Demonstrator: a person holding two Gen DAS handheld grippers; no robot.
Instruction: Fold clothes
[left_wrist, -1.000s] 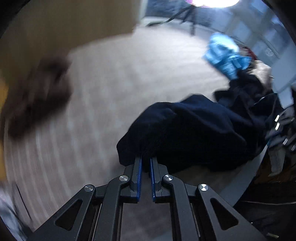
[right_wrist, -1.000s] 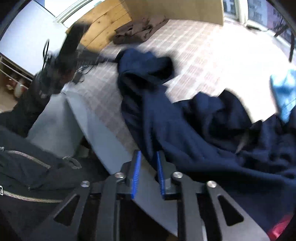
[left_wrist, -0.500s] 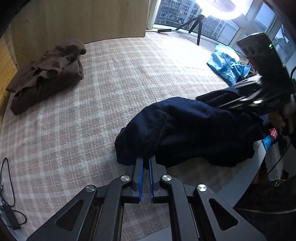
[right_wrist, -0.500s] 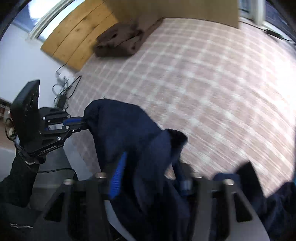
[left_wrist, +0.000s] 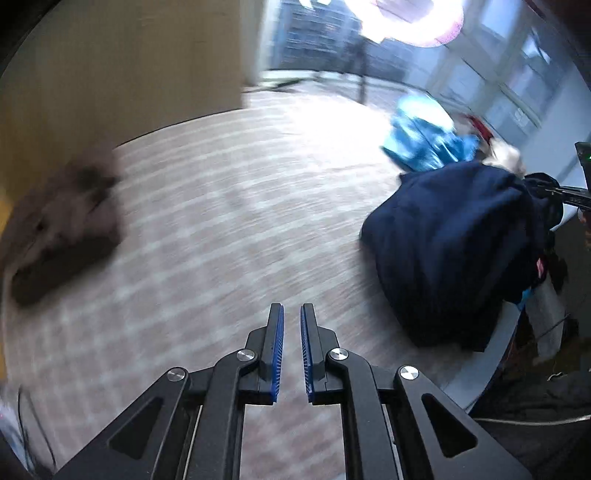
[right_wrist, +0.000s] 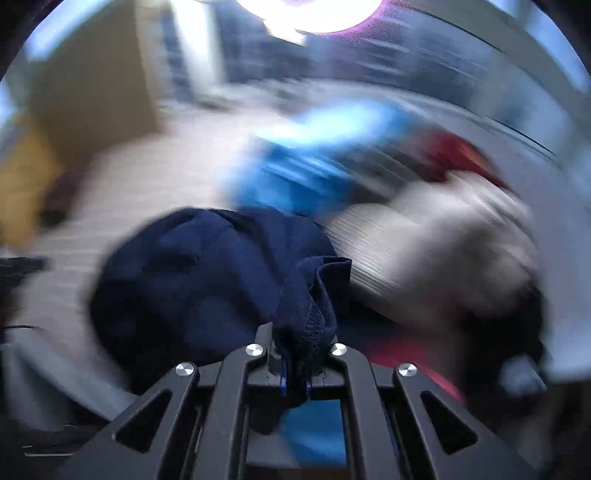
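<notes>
Navy garment (left_wrist: 454, 251): soft, limp knit, light, and it will sag from any single pinch, so take it at a hem or seam. Your left tool (left_wrist: 291, 325) has its jaws a little apart with nothing between them, and the bundle lies well off to its right at the counter (left_wrist: 480, 373) edge. Your right tool (right_wrist: 295, 373) pinches what looks like a stitched hem, though blur hides detail.

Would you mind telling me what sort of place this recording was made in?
Probably a room in a flat set up for laundry sorting. A plaid-covered surface holds loose clothes: a navy garment, a blue one and a brown heap. Tall windows and a bright lamp stand behind.
</notes>
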